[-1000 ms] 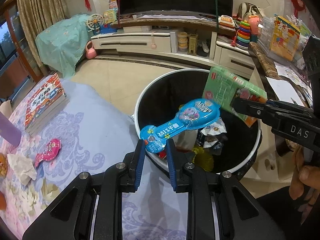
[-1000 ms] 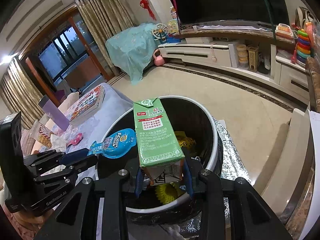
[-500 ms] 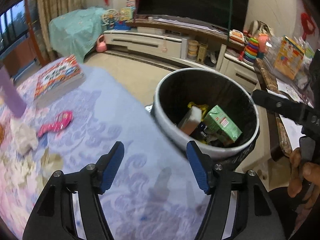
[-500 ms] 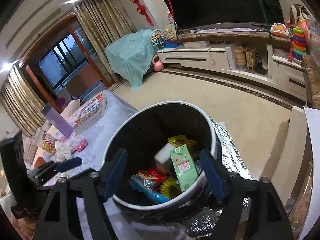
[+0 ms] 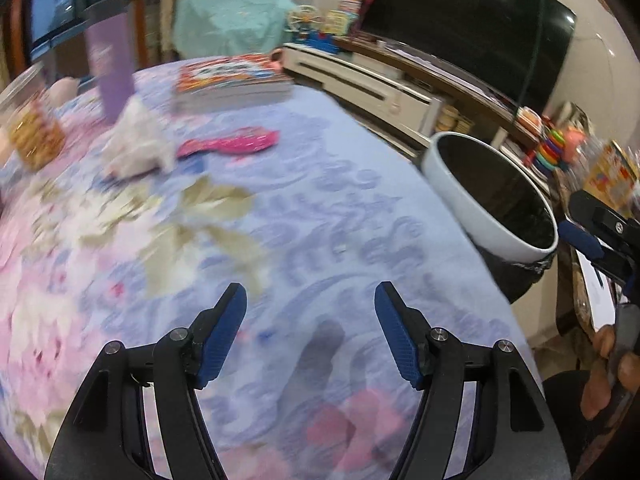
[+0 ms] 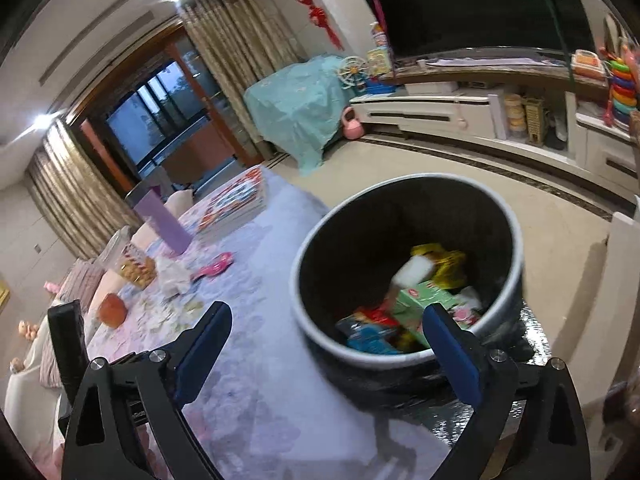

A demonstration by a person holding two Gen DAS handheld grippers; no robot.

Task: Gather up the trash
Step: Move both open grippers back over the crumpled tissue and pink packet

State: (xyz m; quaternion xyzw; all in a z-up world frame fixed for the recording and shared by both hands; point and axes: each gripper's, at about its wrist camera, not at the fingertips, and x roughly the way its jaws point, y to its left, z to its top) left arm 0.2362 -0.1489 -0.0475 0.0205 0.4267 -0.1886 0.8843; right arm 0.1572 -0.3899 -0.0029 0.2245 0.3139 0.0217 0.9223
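Trash is lying on both sides of the bin (image 6: pixel 408 272), so take the bin as your landmark. Inside it you are seeing a green carton (image 6: pixel 426 300), a yellow wrapper (image 6: pixel 444 266), a white block (image 6: pixel 412 270) and a blue packet (image 6: pixel 370 338), all heaped together at the bottom.

You are holding the right gripper (image 6: pixel 326 338) just above the bin's near rim, its jaws standing wide apart with nothing between them; one blue pad is hanging over the tablecloth, the other over the bin's edge.

You are holding the left gripper (image 5: pixel 310 330) over the table (image 5: pixel 280 208), well to the side of the bin, with its jaws spread wide too and gripping nothing.

Farther from the bin across the table, a pink wrapper (image 5: pixel 230 144) is lying flat, and a crumpled white tissue (image 5: pixel 140 146) is sitting just beyond it, the two close together or touching; the blur is hiding which. A purple cup (image 5: pixel 112 68) is standing upright past the tissue, a snack jar (image 5: pixel 34 136) is sitting beyond that, and a stack of books (image 5: pixel 234 80) is resting at the table's far edge from the gripper. In the right wrist view, an orange object (image 6: pixel 112 310) is lying farthest from the bin.
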